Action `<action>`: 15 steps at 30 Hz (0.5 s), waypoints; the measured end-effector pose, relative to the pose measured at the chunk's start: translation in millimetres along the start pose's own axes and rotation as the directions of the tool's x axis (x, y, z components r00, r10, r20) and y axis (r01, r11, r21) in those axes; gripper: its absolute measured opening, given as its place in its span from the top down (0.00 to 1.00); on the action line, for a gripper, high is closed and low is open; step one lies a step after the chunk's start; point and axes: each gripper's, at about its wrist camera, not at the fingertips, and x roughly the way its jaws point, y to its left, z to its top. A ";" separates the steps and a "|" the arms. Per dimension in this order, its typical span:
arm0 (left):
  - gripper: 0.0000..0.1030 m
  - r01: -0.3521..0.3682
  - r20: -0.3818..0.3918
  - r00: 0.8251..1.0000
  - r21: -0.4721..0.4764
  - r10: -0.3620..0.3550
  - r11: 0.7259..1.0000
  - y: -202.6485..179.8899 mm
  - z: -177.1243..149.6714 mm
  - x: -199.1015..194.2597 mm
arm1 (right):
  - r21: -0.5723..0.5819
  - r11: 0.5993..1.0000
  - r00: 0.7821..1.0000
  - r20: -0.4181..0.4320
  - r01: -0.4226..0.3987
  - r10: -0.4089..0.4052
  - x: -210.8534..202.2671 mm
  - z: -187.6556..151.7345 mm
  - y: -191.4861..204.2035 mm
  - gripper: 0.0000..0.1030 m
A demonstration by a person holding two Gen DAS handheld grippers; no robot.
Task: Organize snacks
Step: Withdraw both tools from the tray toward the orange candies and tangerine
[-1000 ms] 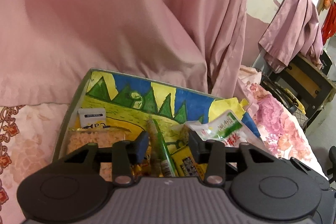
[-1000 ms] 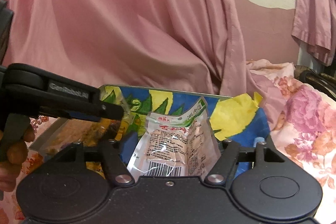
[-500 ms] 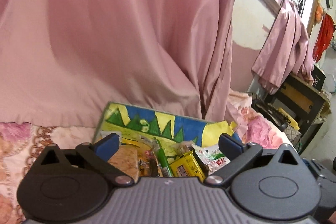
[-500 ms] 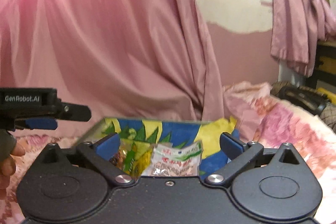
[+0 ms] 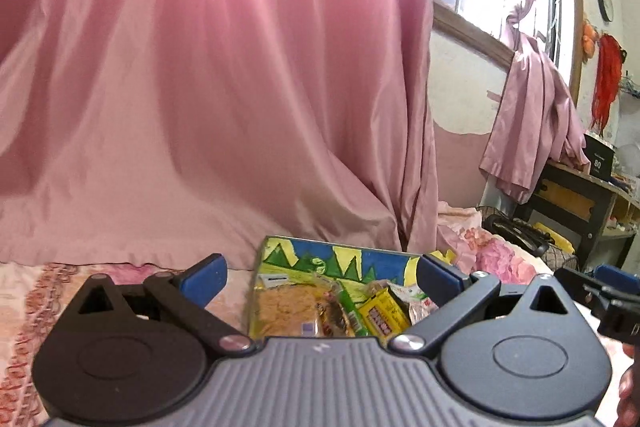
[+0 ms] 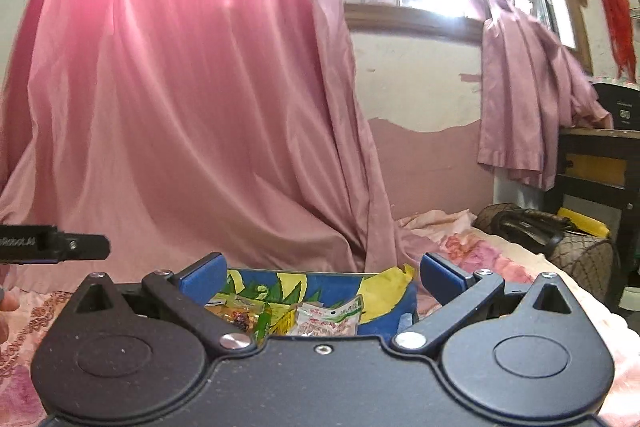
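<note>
Low in the left wrist view, the left gripper [image 5: 320, 277] is spread wide with nothing between its blue pads, and the painted box [image 5: 340, 259] of snacks [image 5: 344, 311] sits at bottom centre before a pink curtain [image 5: 220, 87]. Likewise in the right wrist view, the right gripper [image 6: 320, 273] gapes wide and holds nothing, the box [image 6: 384, 307] at bottom centre holding a white packet [image 6: 328, 319].

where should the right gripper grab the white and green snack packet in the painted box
Grip the white and green snack packet by its raised top edge, coming from above with the open right gripper. It lies loose on the pile in the painted box, its flat crinkled edge free, other packets crowding its left.
</note>
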 end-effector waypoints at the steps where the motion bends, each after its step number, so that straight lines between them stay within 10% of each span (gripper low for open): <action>1: 0.00 -0.007 0.002 1.000 0.006 0.007 1.000 -0.6 -2.7 -8.2 | 0.002 1.000 1.000 0.003 0.001 -0.001 -6.3 -1.4 -0.1 0.01; 15: 0.00 -0.086 -0.089 0.992 0.085 0.094 0.993 -12.3 -52.0 -72.6 | 0.017 1.000 0.997 -0.078 -0.022 0.023 -83.0 -35.7 4.9 0.01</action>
